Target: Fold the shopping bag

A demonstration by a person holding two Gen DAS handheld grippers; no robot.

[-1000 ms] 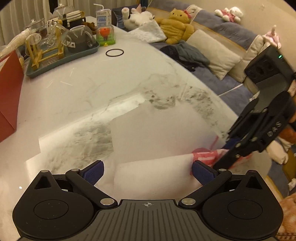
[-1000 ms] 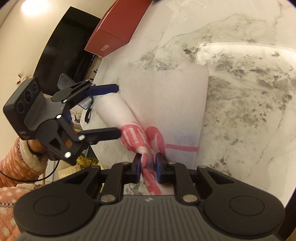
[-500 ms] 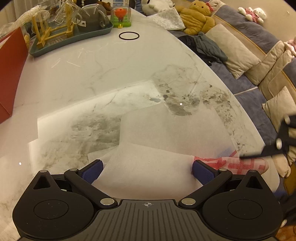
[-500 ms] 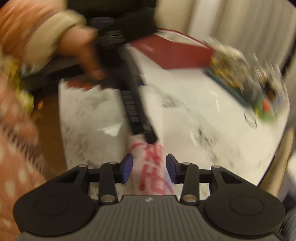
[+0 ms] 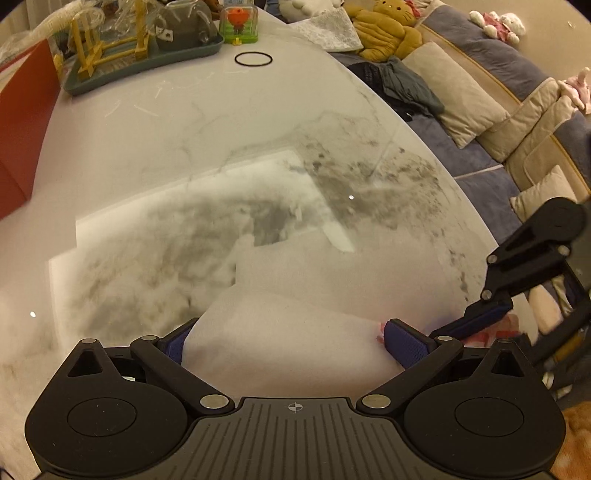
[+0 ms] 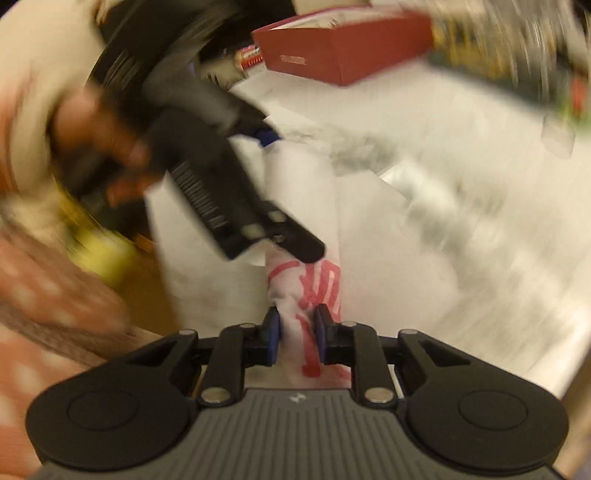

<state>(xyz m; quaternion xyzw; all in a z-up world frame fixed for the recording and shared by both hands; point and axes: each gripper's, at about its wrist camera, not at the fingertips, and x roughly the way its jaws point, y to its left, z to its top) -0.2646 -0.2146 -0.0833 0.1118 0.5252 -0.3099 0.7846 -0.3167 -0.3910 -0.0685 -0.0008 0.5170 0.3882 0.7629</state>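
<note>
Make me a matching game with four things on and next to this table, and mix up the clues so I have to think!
Things:
1. shopping bag
2. black ring
3. red box
4. yellow plush cat

Clues:
A. on the sofa, beside the table
B. lying alone on the marble, near the green tray
C. white, rolled up, with red print at one end
D. at the table's left edge

Pairs: 1-C, 2-B, 3-D, 4-A
</note>
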